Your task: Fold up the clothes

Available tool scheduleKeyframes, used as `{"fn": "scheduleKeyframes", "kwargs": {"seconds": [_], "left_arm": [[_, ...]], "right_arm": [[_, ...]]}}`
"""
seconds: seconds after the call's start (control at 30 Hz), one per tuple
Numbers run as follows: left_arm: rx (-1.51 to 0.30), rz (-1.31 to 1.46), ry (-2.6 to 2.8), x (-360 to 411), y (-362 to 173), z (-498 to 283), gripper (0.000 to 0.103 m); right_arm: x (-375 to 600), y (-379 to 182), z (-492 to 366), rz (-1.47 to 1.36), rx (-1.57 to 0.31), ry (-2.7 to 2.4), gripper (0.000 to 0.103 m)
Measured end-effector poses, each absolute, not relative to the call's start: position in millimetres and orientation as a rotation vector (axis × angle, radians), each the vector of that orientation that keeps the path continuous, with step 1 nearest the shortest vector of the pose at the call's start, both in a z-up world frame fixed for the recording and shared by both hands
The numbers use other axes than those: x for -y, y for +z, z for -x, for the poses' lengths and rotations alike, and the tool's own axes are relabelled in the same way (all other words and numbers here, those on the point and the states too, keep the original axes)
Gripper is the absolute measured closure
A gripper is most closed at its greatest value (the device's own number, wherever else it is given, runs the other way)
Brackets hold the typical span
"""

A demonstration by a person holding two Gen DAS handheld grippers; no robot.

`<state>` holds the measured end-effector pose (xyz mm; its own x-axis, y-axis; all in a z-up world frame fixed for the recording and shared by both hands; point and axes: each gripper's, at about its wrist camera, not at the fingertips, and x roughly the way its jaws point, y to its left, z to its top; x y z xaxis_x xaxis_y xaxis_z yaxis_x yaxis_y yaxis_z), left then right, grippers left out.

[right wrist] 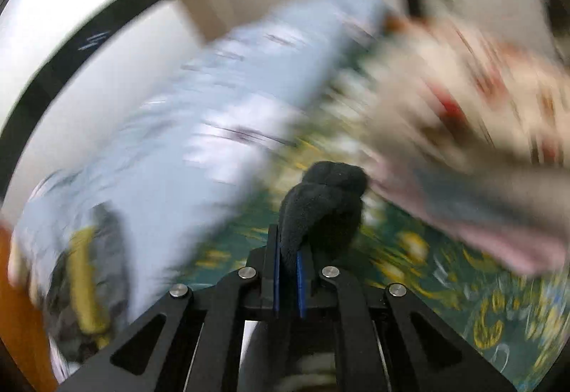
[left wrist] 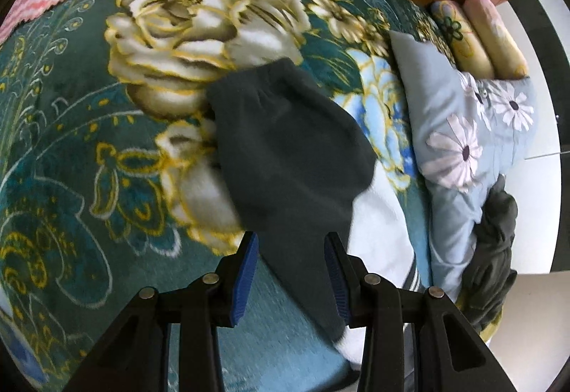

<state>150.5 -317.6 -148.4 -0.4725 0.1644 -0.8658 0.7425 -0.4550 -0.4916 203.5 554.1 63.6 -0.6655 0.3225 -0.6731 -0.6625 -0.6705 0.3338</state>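
Left claw [left wrist: 290,271] was spread apart, jaws either side of the dark garment [left wrist: 285,149] but not gripping it. Garment lay mid-frame on the floral bed [left wrist: 71,142], cuffed end toward upper centre, partly over a white piece [left wrist: 377,231] at lower right. Right claw [right wrist: 288,272] was clamped on a bunched dark fold [right wrist: 324,199], lower centre of its view; background there heavily blurred, so probably mid-swing. Likely reason: right carries one end over for the fold, left stands ready to pin or take the other. Grey pillow [left wrist: 445,128] sat at right.
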Motion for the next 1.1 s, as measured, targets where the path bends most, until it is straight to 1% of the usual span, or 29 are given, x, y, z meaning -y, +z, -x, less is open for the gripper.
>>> {"fn": "scheduleKeyframes", "kwargs": {"seconds": [0.1,0.17,0.23,0.3,0.4,0.47,0.5,0.67,0.73,0.8,0.83,0.87,0.9,0.93,0.97,1.0,1.03,1.1], "left_arm": [[-1.343,-1.307,-1.978,327,-158,-148,0.061],[-1.33,-1.302,-1.966,334,-164,-146,0.061],[-1.309,-1.298,-1.949,341,-170,-145,0.061],[-1.305,-1.285,-1.939,347,-175,-144,0.061],[-1.344,-1.264,-1.921,356,-182,-144,0.061],[-1.381,-1.242,-1.916,361,-183,-145,0.061],[-1.393,-1.231,-1.918,363,-183,-145,0.061],[-1.451,-1.175,-1.927,375,-186,-143,0.059],[-1.487,-1.151,-1.918,379,-187,-142,0.058],[-1.511,-1.137,-1.911,383,-187,-142,0.058],[-1.52,-1.134,-1.913,384,-187,-142,0.058],[-1.52,-1.135,-1.92,385,-187,-141,0.058],[-1.512,-1.133,-1.931,386,-187,-140,0.061],[-1.499,-1.134,-1.943,387,-186,-138,0.061],[-1.482,-1.141,-1.956,387,-185,-135,0.063],[-1.465,-1.149,-1.968,387,-183,-133,0.076],[-1.441,-1.163,-1.978,386,-182,-130,0.092],[-1.354,-1.182,-2.03,381,-172,-124,0.094]], "right_arm": [[-470,118,-170,0.795,-0.554,2.579,0.096],[-413,127,-151,0.849,-0.482,2.719,0.096],[-344,112,-125,1.024,-0.395,2.857,0.096],[-272,76,-97,1.291,-0.254,2.924,0.096],[-196,25,-70,1.624,-0.127,2.908,0.096],[-154,-6,-56,1.797,-0.01,2.858,0.096],[-138,-16,-49,1.858,0.058,2.844,0.096],[-106,-37,-52,2.067,0.164,2.743,0.095],[-98,-49,-49,2.123,0.19,2.686,0.095],[-94,-50,-50,2.16,0.176,2.664,0.092],[-93,-51,-50,2.179,0.161,2.652,0.088],[-92,-51,-52,2.215,0.142,2.643,0.078],[-91,-51,-54,2.259,0.103,2.649,0.075],[-92,-46,-58,2.258,0.063,2.68,0.071],[-96,-36,-63,2.238,0.011,2.728,0.067],[-100,-26,-68,2.21,-0.039,2.773,0.065],[-108,-16,-74,2.158,-0.077,2.808,0.06],[-124,3,-85,2.053,-0.154,2.874,0.058]]}}
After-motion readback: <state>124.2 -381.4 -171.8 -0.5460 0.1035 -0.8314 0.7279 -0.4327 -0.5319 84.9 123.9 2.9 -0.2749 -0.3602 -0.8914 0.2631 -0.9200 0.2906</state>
